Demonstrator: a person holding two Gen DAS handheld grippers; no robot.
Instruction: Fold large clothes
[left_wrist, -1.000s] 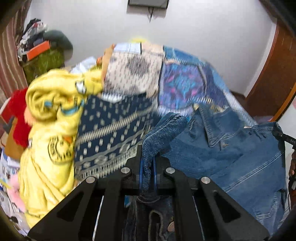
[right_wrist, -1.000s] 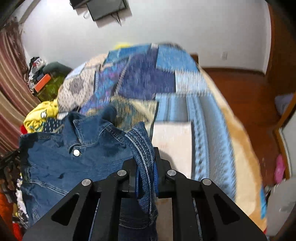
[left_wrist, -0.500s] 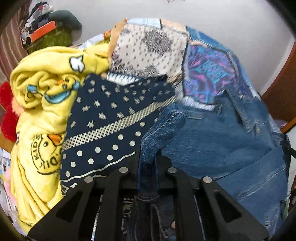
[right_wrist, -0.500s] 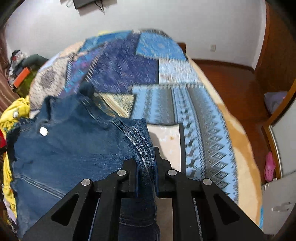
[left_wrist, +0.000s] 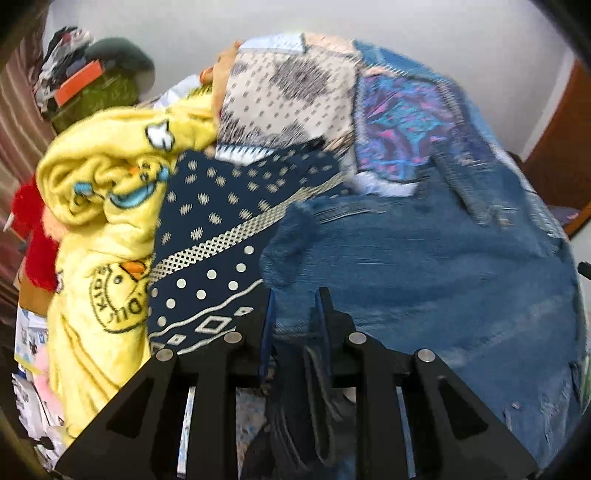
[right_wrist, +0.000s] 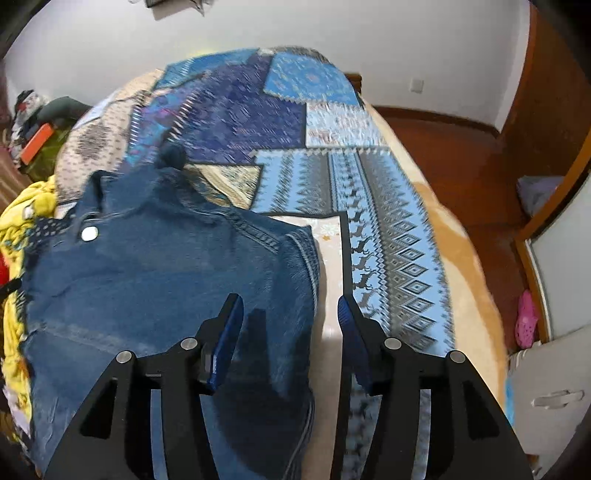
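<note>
Through the left wrist view I see my left tool opening with a fold of the denim jacket between its fingers, seemingly no longer pinched, the jacket lying on the bed beside a navy patterned cloth and a yellow blanket. Through the right wrist view my right tool is opening wider, its fingers clear of the jacket spread below on the patchwork bedspread. My worry: loose denim could snag a finger as I pull away and undo the fold.
</note>
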